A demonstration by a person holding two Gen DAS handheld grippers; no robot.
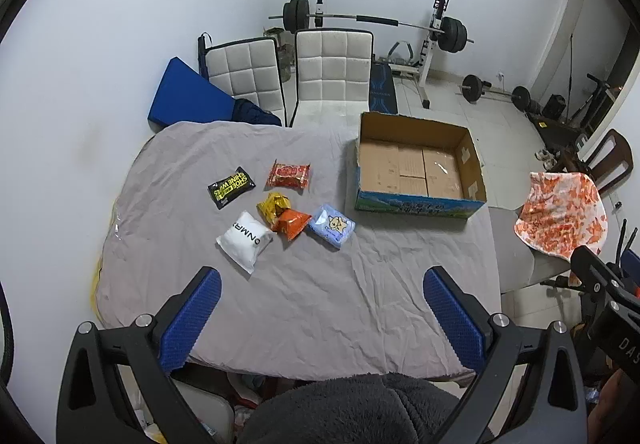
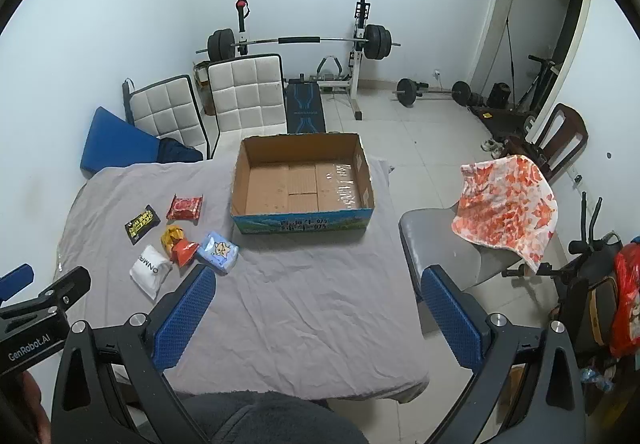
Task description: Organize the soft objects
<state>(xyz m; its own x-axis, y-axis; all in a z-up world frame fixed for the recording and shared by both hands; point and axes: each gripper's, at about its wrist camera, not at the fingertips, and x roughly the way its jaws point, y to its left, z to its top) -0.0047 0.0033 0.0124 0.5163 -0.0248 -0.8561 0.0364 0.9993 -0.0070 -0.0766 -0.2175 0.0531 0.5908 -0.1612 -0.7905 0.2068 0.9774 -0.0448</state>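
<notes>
Several soft packets lie on the grey-sheeted table (image 1: 320,296): a black wipes packet (image 1: 231,187), a red packet (image 1: 288,175), a gold packet (image 1: 273,206), an orange packet (image 1: 291,224), a white pouch (image 1: 245,241) and a light blue tissue pack (image 1: 332,226). An open, empty cardboard box (image 1: 420,168) stands at the table's right. My left gripper (image 1: 322,284) is open and empty, above the near table edge. My right gripper (image 2: 316,284) is open and empty, in front of the box (image 2: 304,180). The packets also show in the right wrist view, the blue pack (image 2: 218,252) nearest.
Two white padded chairs (image 1: 332,72) stand behind the table, with a blue mat (image 1: 188,92) on the left. A grey chair with an orange-patterned towel (image 2: 504,204) stands to the right. A barbell rack (image 2: 300,44) and weights fill the far floor.
</notes>
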